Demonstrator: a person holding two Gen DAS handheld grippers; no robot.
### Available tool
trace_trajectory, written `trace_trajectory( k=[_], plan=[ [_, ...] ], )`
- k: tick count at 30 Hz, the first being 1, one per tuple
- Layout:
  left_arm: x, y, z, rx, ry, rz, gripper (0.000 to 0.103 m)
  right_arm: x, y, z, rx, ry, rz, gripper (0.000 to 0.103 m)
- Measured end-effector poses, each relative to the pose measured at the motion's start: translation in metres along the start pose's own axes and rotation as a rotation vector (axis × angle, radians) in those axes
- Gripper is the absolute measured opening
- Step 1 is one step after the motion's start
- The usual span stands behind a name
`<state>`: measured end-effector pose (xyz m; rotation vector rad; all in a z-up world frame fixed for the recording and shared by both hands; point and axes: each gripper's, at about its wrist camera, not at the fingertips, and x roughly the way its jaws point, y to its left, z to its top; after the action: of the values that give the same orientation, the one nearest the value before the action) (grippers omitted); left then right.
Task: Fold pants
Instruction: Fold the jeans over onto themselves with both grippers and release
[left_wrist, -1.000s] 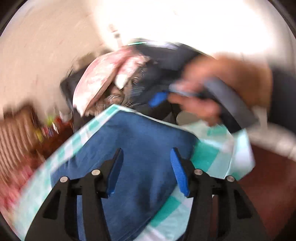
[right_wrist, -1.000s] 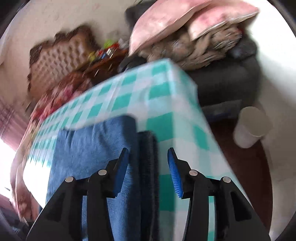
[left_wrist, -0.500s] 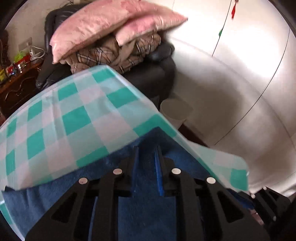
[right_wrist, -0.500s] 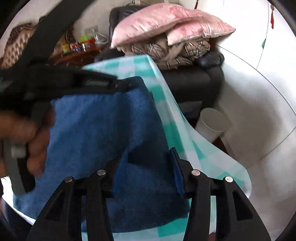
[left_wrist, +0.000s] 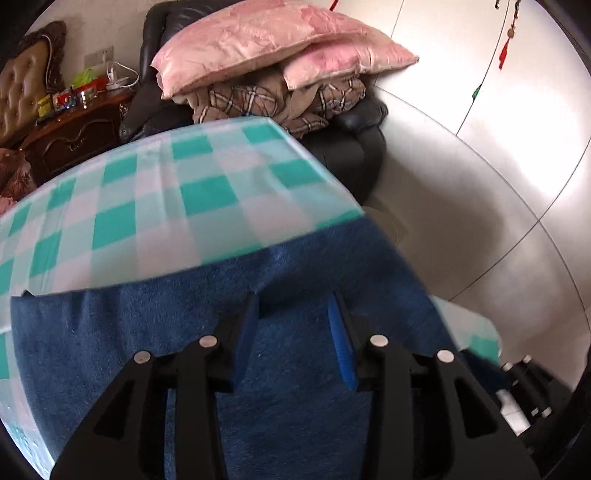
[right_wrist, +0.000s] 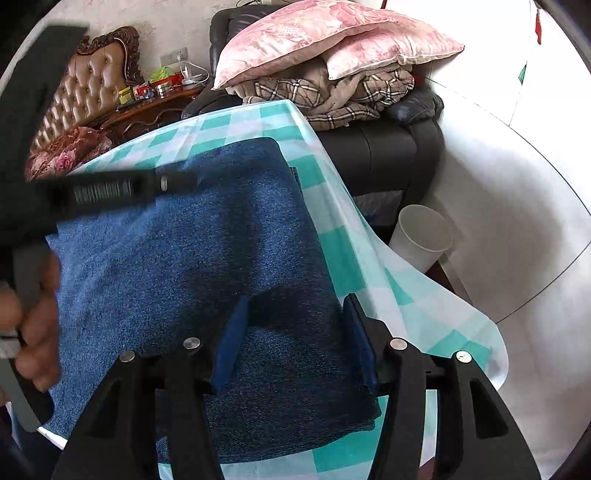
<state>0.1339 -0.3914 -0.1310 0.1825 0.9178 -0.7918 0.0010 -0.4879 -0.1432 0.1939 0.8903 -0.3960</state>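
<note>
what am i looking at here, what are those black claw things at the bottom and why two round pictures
Each round picture comes from a wide-angle camera mounted on a hand-held gripper, looking forward along its two fingers. There is no robot: a person holds one gripper in each hand. The black claws with blue pads are the left gripper and the right gripper, each seen from its own camera. Both are open and hold nothing. Under them lie folded blue pants on a table with a green checked cloth. In the right picture, the person's left hand is at the edge. Behind stand an armchair piled with pink pillows.
</note>
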Motion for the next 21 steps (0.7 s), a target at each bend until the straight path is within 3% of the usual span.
trace_trajectory(
  k=[5,7,13,15,21],
  plan=[
    [-0.018,0.000,-0.002,-0.002,-0.019,0.042,0.040,-0.001,0.002,-0.001,0.003,0.001,-0.002,0.052],
    [-0.036,0.000,-0.013,-0.005,-0.043,0.077,0.046,-0.002,0.002,-0.002,0.003,-0.001,-0.004,0.052],
    [-0.039,0.004,-0.064,-0.028,0.094,0.118,0.051,-0.003,0.004,-0.003,0.000,-0.002,-0.009,0.052],
    [-0.044,0.000,-0.079,0.010,0.087,0.155,0.054,-0.003,0.003,-0.003,0.002,0.000,-0.011,0.054],
    [-0.078,0.004,-0.110,-0.012,0.071,0.180,0.055,-0.002,0.001,-0.002,0.022,0.006,-0.014,0.058]
  ],
)
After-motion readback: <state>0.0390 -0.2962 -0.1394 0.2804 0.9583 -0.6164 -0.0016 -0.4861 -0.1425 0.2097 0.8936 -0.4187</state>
